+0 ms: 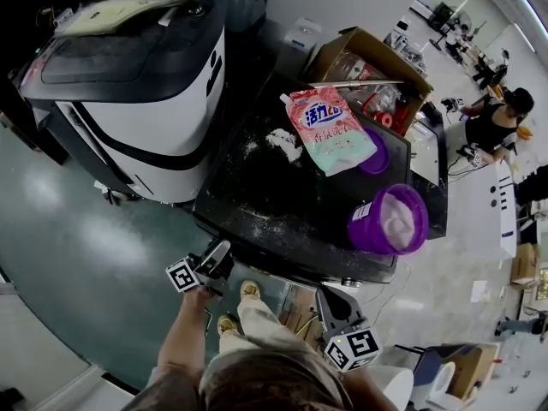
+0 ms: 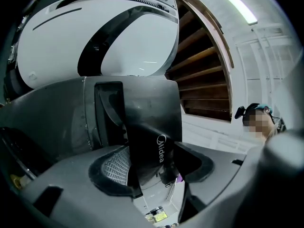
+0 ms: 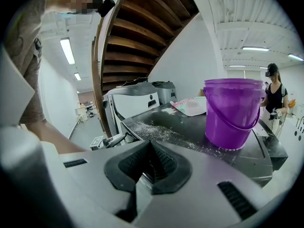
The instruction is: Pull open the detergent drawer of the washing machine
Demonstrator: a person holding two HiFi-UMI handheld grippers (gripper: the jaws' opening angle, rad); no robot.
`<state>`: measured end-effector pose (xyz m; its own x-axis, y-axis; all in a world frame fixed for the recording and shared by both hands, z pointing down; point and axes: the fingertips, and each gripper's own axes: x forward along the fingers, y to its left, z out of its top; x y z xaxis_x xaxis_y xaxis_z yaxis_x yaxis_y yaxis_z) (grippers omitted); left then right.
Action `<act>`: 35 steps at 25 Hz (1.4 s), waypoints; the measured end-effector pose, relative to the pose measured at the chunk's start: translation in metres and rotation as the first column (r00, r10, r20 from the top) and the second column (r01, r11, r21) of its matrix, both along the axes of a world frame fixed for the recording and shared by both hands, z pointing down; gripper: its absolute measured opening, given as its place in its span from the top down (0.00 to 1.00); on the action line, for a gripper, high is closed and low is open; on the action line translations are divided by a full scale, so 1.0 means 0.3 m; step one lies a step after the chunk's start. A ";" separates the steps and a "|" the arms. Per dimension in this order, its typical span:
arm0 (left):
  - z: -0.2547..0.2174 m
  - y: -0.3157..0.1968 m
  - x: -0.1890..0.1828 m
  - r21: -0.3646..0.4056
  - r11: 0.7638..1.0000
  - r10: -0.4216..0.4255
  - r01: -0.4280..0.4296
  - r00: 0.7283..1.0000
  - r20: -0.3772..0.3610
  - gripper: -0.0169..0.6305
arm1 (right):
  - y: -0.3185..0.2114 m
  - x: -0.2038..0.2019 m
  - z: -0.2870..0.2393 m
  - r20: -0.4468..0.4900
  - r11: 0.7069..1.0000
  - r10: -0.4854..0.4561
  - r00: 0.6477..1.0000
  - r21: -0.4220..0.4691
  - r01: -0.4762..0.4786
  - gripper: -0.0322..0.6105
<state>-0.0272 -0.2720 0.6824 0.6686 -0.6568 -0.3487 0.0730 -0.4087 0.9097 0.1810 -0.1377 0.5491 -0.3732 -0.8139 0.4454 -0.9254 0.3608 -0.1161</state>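
Observation:
The dark washing machine (image 1: 257, 204) has spilled powder on its top. My left gripper (image 1: 218, 259) is at its front left corner. In the left gripper view the dark drawer front (image 2: 152, 122) with a brand logo fills the gap between the jaws of my left gripper (image 2: 152, 163), and both pads lie against it. My right gripper (image 1: 330, 302) hangs lower, in front of the machine and clear of it. Its jaws (image 3: 148, 163) are shut with nothing between them.
A purple bucket (image 1: 390, 221) and a pink detergent bag (image 1: 330, 127) sit on the machine's top. A cardboard box (image 1: 364, 54) stands behind. A white and black machine (image 1: 137, 101) stands to the left. Another person (image 1: 497, 118) works at the far right. My legs are below the machine's front.

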 end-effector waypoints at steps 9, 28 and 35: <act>-0.007 0.061 -0.024 0.000 1.000 0.002 -0.002 1.000 -0.011 0.53 | 0.025 -0.024 -0.005 0.000 1.000 -0.008 1.000 0.005 0.008 0.94; -0.010 0.241 -0.098 -0.008 1.000 -0.008 0.008 1.000 -0.009 0.53 | 0.131 -0.082 -0.025 -0.008 0.999 -0.038 0.999 0.023 0.039 0.94; -0.010 0.291 -0.120 -0.014 1.000 -0.012 0.012 1.000 -0.013 0.53 | 0.166 -0.104 -0.026 -0.008 0.998 -0.048 0.999 0.030 0.048 0.94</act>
